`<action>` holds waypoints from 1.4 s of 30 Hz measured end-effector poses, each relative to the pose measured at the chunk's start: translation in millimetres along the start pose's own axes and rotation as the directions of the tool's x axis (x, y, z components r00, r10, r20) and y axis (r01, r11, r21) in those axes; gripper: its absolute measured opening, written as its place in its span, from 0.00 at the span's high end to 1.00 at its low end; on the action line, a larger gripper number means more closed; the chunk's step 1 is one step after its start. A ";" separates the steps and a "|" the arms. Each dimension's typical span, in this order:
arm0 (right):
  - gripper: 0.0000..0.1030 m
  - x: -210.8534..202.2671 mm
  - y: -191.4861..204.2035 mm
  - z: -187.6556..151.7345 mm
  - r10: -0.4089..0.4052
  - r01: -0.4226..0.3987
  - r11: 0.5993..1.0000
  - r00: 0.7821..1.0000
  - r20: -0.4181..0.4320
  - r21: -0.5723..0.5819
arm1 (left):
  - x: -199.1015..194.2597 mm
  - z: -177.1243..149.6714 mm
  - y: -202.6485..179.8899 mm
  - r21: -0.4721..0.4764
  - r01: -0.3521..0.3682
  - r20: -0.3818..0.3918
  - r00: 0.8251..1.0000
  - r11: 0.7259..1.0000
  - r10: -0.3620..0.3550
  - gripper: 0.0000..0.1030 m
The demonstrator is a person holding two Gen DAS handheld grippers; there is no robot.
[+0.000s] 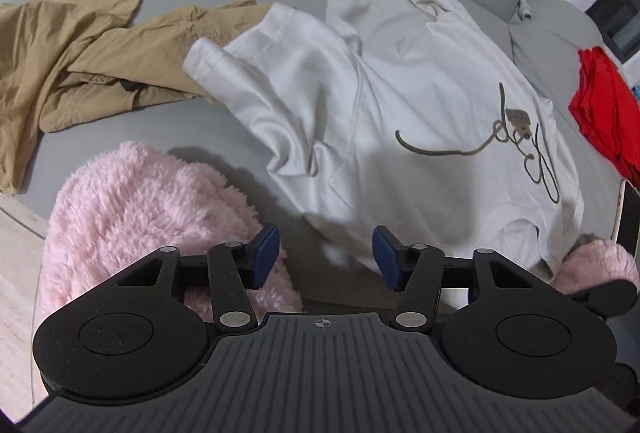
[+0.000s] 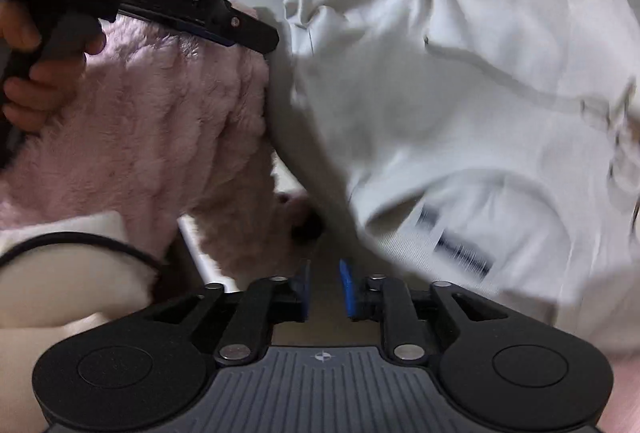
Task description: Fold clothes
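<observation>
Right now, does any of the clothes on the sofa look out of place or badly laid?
Yes. The white polo shirt lies askew: its sleeve is bunched and rests over the crumpled tan garment. A fluffy pink garment sits heaped at the sofa's near edge. Nothing looks damaged or spilled.

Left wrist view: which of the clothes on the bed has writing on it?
The white shirt, spread out with its collar at the top. Dark looping script runs across its front. The tan clothes, the pink fleece and the red garment are plain.
</observation>
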State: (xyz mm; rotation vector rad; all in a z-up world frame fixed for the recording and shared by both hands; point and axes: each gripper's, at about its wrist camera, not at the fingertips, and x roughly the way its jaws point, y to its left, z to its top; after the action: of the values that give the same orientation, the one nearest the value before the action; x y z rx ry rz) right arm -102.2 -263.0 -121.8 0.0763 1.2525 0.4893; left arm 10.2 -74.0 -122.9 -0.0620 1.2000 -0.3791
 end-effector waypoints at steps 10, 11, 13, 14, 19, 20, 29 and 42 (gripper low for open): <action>0.55 -49.6 -67.0 -39.0 -0.160 0.041 0.880 0.963 0.215 0.474 | 30.5 8.3 -10.5 -0.199 -0.059 -0.056 0.997 0.978 0.049 0.34; 0.55 -52.1 -75.6 -43.4 -0.183 0.042 0.853 0.958 0.222 0.520 | 33.4 9.1 -8.8 -0.225 -0.063 -0.062 0.997 0.972 0.050 0.34; 0.54 -56.6 -91.4 -52.2 -0.211 0.028 0.796 0.949 0.233 0.605 | 40.0 8.3 -4.8 -0.273 -0.057 -0.075 0.996 0.960 0.038 0.34; 0.54 -58.5 -97.5 -56.3 -0.220 0.020 0.770 0.946 0.236 0.637 | 43.5 7.6 -2.9 -0.296 -0.053 -0.082 0.996 0.954 0.030 0.34; 0.53 -62.3 -125.3 -74.0 -0.268 -0.006 0.640 0.935 0.231 0.769 | 60.8 4.3 6.9 -0.408 -0.038 -0.112 0.994 0.912 -0.009 0.34; 0.54 -63.8 -129.5 -77.3 -0.270 -0.018 0.623 0.933 0.237 0.782 | 64.2 3.6 8.8 -0.430 -0.035 -0.118 0.993 0.902 -0.018 0.34; 0.65 -72.9 -165.0 -93.3 -0.370 -0.085 0.436 0.891 0.264 0.896 | 66.0 9.1 2.7 -0.426 -0.050 -0.113 0.994 0.903 0.002 0.42; 0.50 -68.9 -182.7 -100.8 -0.476 0.033 0.292 0.872 0.115 0.956 | 48.9 8.6 10.0 -0.438 -0.022 -0.066 0.998 0.899 -0.008 0.98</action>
State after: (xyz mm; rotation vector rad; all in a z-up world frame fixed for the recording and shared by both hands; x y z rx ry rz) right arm -153.5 -474.6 -151.3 0.9309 0.9581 -0.6357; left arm 35.7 -81.5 -166.0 -0.4395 1.3329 -0.0967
